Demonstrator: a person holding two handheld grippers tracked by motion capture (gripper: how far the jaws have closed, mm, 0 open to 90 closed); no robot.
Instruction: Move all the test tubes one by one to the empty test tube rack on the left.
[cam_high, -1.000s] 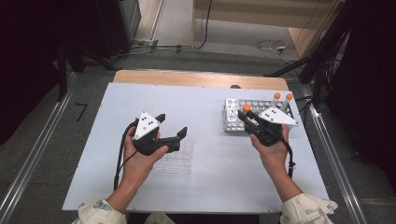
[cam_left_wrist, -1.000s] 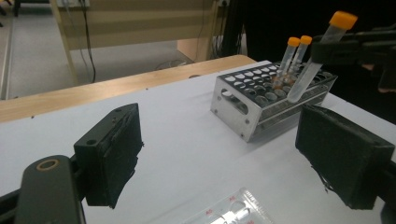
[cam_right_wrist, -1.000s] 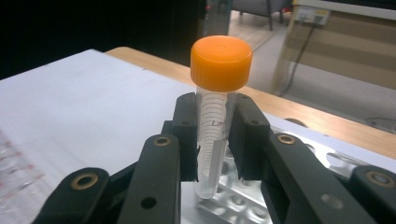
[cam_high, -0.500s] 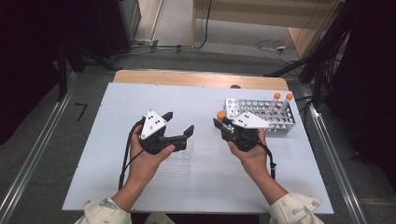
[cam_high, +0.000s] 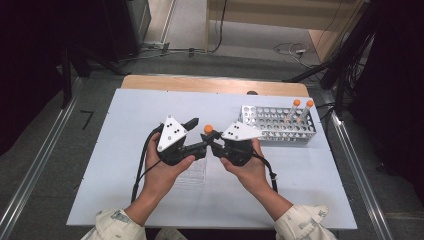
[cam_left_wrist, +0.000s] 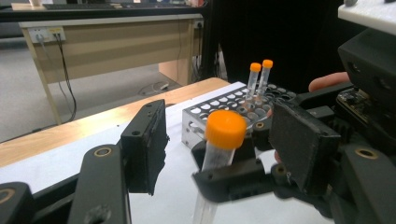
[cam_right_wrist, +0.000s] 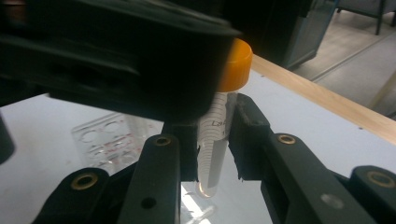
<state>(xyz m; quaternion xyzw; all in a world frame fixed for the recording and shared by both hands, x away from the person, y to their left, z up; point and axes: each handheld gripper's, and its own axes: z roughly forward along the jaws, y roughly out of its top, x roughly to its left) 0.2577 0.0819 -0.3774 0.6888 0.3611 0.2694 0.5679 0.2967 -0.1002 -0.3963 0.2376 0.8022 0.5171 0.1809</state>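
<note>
Between the closing, not yet touching left gripper (cam_left_wrist: 219, 140), right gripper (cam_right_wrist: 212, 140) clamps orange-capped tube (cam_right_wrist: 215, 140), print unreadable.

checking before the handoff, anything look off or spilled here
Nothing spilled or damaged. The orange-capped tube is upright in the right gripper, its cap between the left gripper jaws, which have just been closing. Two more tubes lean slightly in the metal rack.

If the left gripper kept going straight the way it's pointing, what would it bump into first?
Most likely the orange-capped tube held by the right gripper; it already stands between the left gripper jaws, which have just been closing. Beyond it sits the metal rack, though depth is hard to judge.
</note>
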